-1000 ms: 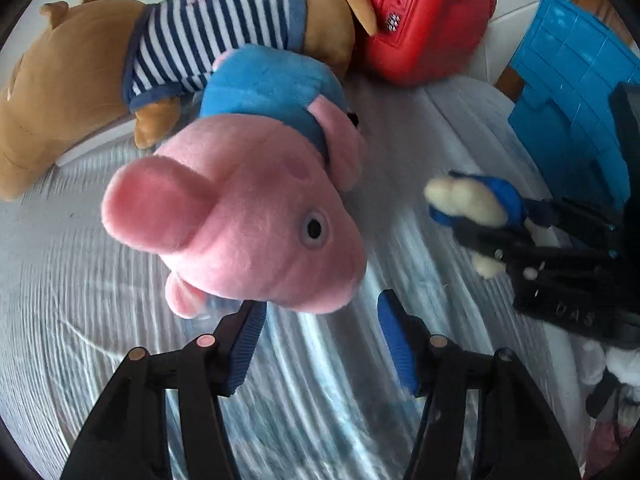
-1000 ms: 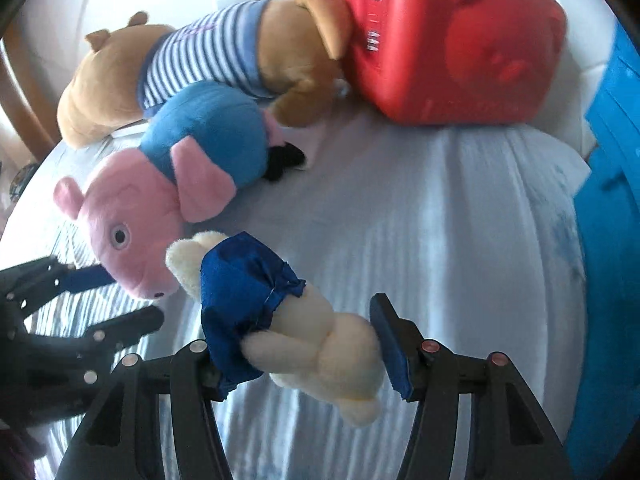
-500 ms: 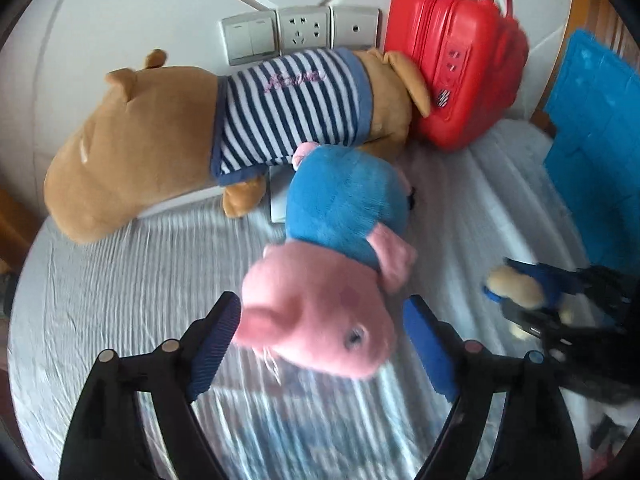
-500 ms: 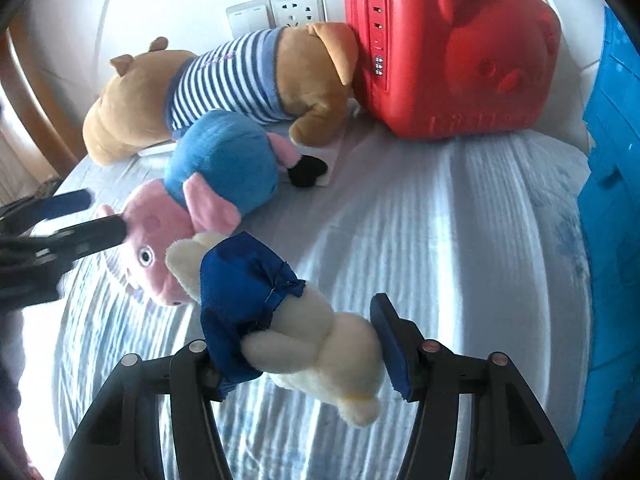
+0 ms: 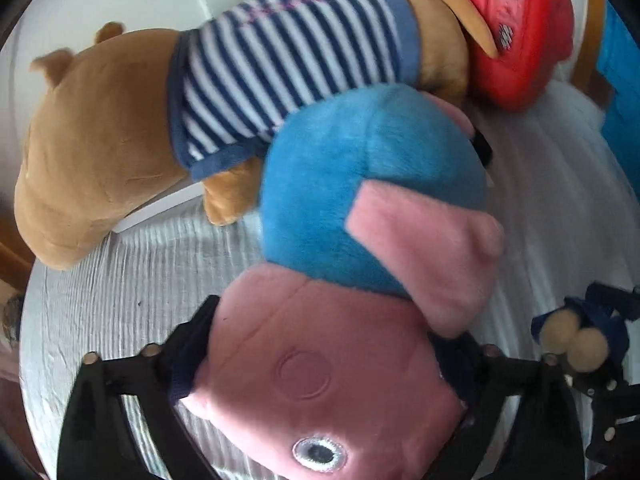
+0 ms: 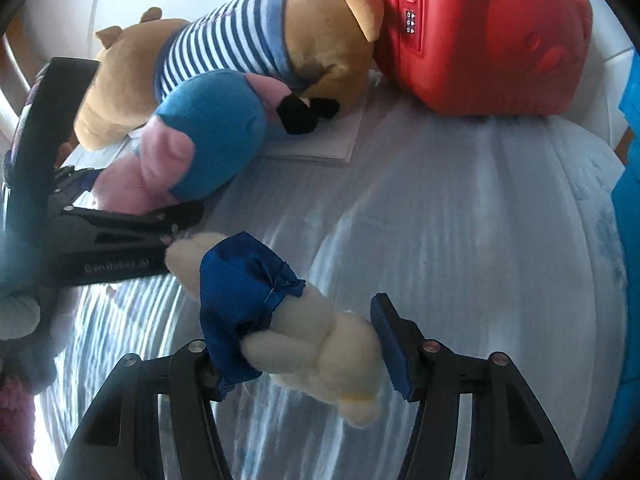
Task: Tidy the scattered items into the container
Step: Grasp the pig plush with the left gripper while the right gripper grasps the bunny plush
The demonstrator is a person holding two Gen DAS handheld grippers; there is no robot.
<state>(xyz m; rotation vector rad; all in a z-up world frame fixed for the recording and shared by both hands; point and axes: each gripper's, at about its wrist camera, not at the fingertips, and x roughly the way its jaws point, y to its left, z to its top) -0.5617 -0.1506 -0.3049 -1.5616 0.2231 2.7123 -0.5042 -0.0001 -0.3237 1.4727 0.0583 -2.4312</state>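
- My left tongs (image 5: pixel 320 364) have their two fingers on either side of the pink pig plush (image 5: pixel 328 392), pressing into its head; the head fills the gap between them, so I read them as gripping it.
- My right tongs (image 6: pixel 296 344) clamp the small cream bear (image 6: pixel 320 352) by its blue cloth wrap, the left finger buried in the satin and the right pad against its fuzzy side.
- The pig's blue body lies on the ribbed grey bedspread (image 6: pixel 460 240), its back touching the brown dog plush (image 5: pixel 100 140) in a striped shirt.
- Open sheet lies ahead and to the right of my right tongs, up to the blue container (image 6: pixel 628 240) at the right rim.
- Behind, the room ends at the red hard-shell suitcase (image 6: pixel 480 40) and the white wall with sockets; the dog's head touches the suitcase.
- Only the right view shows the pig's black feet, resting on a flat white sheet of paper (image 6: pixel 320 144), and the embossed bear face on the suitcase.
- Only the left view shows the pig's stitched eye and round cheek patch.
- Each camera catches the other tongs at its edge, near each other over the sheet.
- The plush is soft pile, the suitcase glossy and moulded.
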